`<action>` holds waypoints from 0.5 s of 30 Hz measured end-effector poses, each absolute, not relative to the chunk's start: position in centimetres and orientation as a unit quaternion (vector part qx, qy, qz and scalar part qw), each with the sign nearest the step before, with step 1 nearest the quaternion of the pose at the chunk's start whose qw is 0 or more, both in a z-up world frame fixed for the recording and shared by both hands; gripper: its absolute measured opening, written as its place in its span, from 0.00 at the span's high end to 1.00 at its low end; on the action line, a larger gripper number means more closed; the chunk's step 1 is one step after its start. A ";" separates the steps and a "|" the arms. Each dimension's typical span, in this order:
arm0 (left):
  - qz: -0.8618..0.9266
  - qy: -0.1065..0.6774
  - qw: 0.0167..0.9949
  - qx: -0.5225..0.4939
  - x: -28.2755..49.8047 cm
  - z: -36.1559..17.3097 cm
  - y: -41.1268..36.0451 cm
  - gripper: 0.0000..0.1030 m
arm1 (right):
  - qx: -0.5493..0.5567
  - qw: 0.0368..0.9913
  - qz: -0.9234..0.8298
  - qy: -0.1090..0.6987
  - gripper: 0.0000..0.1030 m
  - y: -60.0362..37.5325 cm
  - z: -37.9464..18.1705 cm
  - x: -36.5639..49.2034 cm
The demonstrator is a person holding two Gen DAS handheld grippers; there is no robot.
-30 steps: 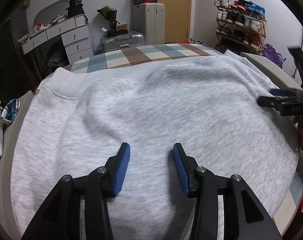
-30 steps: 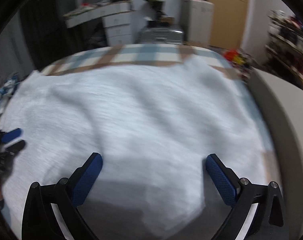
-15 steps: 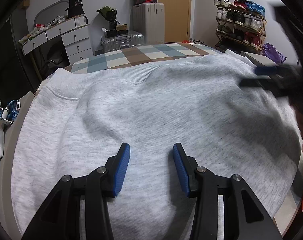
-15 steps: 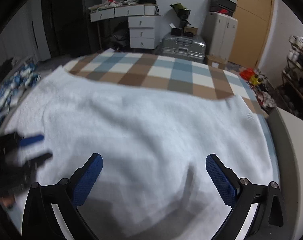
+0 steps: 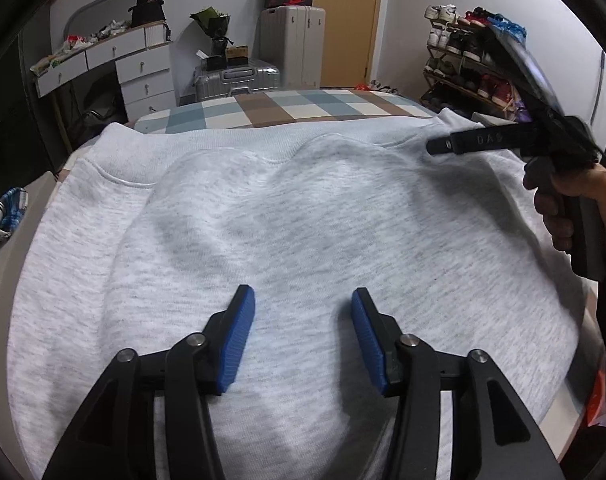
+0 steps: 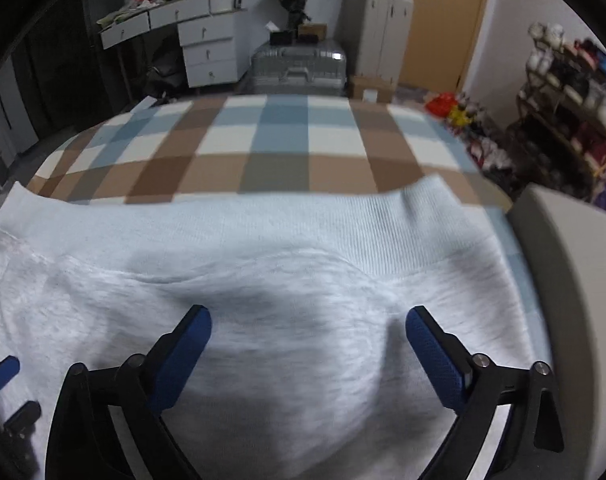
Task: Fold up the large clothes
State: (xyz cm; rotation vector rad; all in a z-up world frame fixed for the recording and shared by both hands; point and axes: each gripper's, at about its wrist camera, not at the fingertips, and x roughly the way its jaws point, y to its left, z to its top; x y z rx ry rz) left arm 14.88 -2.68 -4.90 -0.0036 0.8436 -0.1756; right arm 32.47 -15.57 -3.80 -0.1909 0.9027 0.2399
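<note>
Grey sweatshirt flat on the bed, both tongs apart over it, nothing clamped.

Sweatshirt (image 5: 303, 208) covers the near part of the checked bedspread (image 6: 287, 140), ribbed hem (image 6: 287, 232) at the far edge. Left gripper (image 5: 303, 320): jaws have just been opening, 2 blue pads apart, only flat cloth below the gap. Right gripper (image 6: 309, 332): jaws wide apart above the cloth near the hem, held by a hand (image 5: 575, 200) at the right side.

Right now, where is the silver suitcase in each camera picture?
Left wrist view: the silver suitcase lies flat beyond the bed, top middle, a bit left.
Right wrist view: the suitcase sits top middle, behind the checked blanket.
Shared landmark: the grey sweatshirt's ribbed band, in front of the blanket.
</note>
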 end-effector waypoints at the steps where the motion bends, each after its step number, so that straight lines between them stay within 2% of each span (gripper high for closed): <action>1: -0.086 0.409 0.909 0.000 14.8 -4.9 -2.8 0.55 | -0.098 0.888 0.136 0.429 0.05 -14.2 -3.2 32.2; 5: -0.086 0.409 0.909 0.001 14.8 -4.9 -2.9 0.55 | -0.126 0.879 0.184 0.422 0.04 -9.5 -3.2 32.6; 10: -0.086 0.409 0.908 0.001 14.9 -4.8 -2.9 0.55 | -0.111 0.848 0.195 0.479 0.01 -7.9 -7.1 35.6; 15: -0.088 0.409 0.908 0.000 14.7 -4.7 -2.8 0.55 | -0.185 0.856 0.186 0.446 0.01 -10.4 -6.4 34.6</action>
